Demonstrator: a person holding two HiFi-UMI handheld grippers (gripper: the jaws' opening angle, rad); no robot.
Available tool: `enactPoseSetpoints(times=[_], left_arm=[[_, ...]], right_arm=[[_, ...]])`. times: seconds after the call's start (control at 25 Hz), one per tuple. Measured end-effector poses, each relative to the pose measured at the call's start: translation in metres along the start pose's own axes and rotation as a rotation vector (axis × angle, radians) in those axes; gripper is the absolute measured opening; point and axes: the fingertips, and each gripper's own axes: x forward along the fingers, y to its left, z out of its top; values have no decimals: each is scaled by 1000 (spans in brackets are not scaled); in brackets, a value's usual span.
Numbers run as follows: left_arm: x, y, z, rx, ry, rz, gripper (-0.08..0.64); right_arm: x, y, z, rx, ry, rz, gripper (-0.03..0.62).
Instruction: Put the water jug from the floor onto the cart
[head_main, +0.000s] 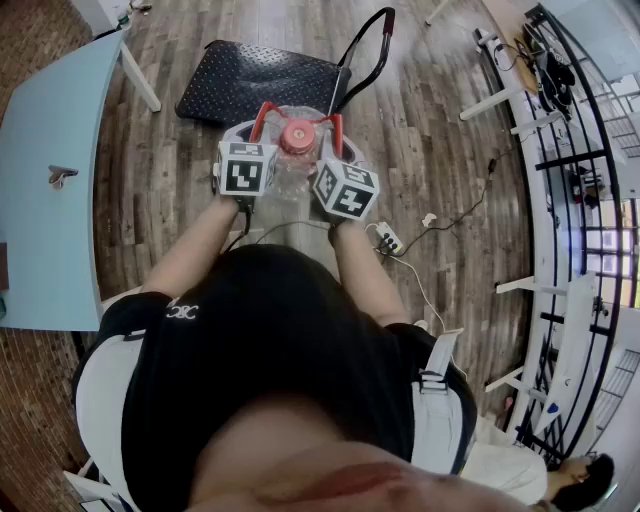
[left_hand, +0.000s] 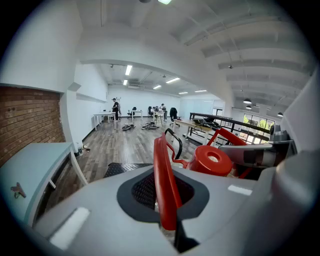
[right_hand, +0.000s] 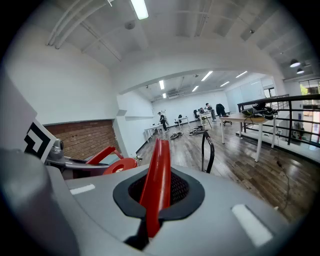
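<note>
The water jug (head_main: 292, 172) is clear, with a red cap (head_main: 296, 138) and two red handles. It hangs in front of me between both grippers, just short of the black flat cart (head_main: 250, 80). My left gripper (head_main: 262, 125) is shut on the jug's left red handle (left_hand: 164, 175). My right gripper (head_main: 337, 135) is shut on the right red handle (right_hand: 157, 175). The cap (left_hand: 210, 160) shows between them in both gripper views. The cart's black push handle (head_main: 365, 45) stands at its far right end.
A light blue table (head_main: 45, 200) stands at the left. A white power strip (head_main: 388, 238) with its cable lies on the wood floor to the right. White desk legs (head_main: 500, 95) and a black railing (head_main: 585, 160) line the right side.
</note>
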Motion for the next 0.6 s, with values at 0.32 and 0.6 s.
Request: enactPoseSetpoints(times=[0.32,0.6], left_arm=[[-9,10,4,-2,1,-2,6],[-5,28,-6,-7,3,-17,6]], right_arm=[[5,13,-4,-8,5,-4,14],[13,27,-12,22,-4,-14,14]])
